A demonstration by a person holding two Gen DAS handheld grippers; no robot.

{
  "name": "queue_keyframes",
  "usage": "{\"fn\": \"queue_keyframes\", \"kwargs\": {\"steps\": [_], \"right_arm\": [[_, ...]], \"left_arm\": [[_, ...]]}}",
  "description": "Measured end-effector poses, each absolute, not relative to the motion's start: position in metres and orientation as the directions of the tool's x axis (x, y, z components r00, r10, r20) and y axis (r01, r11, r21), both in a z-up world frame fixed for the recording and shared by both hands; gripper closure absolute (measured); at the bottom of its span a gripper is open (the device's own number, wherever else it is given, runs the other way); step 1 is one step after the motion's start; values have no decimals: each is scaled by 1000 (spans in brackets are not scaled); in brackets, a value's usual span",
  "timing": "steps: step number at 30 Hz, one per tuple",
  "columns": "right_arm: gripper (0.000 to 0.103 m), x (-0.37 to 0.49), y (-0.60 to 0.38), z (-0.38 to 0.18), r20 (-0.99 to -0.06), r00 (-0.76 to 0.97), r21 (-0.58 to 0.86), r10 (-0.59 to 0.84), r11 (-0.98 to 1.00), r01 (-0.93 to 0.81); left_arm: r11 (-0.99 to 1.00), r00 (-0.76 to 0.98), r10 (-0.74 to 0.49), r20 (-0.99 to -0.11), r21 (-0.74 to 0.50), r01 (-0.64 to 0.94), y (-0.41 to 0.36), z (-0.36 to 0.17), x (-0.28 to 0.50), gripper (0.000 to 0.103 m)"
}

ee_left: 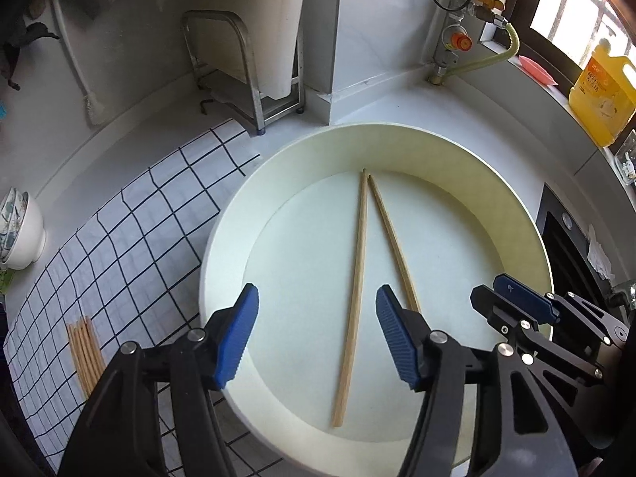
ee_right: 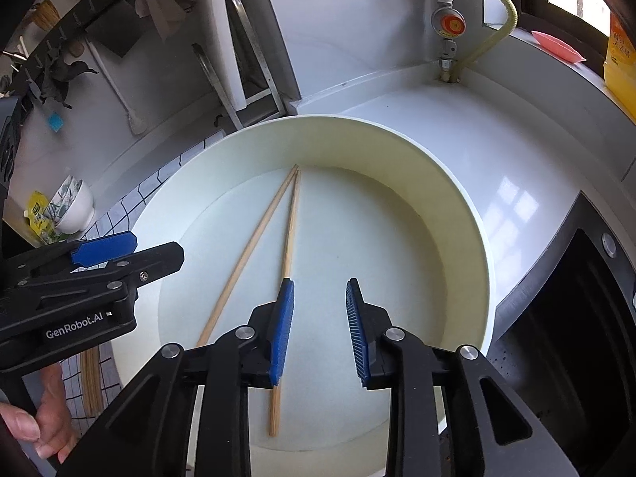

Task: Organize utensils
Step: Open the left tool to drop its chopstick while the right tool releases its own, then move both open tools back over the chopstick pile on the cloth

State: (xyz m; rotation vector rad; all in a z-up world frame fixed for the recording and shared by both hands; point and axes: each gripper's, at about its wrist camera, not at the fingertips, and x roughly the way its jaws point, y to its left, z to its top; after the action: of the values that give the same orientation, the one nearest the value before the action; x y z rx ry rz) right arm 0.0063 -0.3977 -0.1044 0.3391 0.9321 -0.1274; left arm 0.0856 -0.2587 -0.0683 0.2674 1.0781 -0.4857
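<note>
Two wooden chopsticks lie in a V on the floor of a big round white basin (ee_left: 483,183), tips meeting at the far wall. My left gripper (ee_left: 318,338) hovers over the basin's near side, open. The left chopstick (ee_left: 355,298) runs through the gap between its blue pads without touching either. The right chopstick (ee_left: 391,234) disappears behind the right pad. In the right wrist view my right gripper (ee_right: 320,330) is open with nothing in its gap. One chopstick (ee_right: 291,222) passes under its left pad; the other chopstick (ee_right: 246,254) lies further left.
A bundle of chopsticks (ee_left: 85,353) lies on a black-gridded white mat (ee_left: 159,214) left of the basin. A patterned bowl (ee_left: 22,234) stands far left, a metal rack (ee_left: 238,71) behind. A black stove (ee_right: 576,318) and a yellow bottle (ee_left: 604,95) are on the right. A hand (ee_right: 43,417) holds the left gripper (ee_right: 155,252).
</note>
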Motion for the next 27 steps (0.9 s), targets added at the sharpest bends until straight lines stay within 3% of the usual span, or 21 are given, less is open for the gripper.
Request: {"fn": "queue_keyframes", "kwargs": {"steps": [14,27], "right_arm": [[62,-11,-331,-56,-767,640,189,49,970,152],[58,0,-237,-48,-762,637,183,114,982,44]], "left_arm": [[899,455,-258,-852,-39,436,-177,-24,66,35],[941,484,-212,-849,-44,336,-64,-26,57,35]]}}
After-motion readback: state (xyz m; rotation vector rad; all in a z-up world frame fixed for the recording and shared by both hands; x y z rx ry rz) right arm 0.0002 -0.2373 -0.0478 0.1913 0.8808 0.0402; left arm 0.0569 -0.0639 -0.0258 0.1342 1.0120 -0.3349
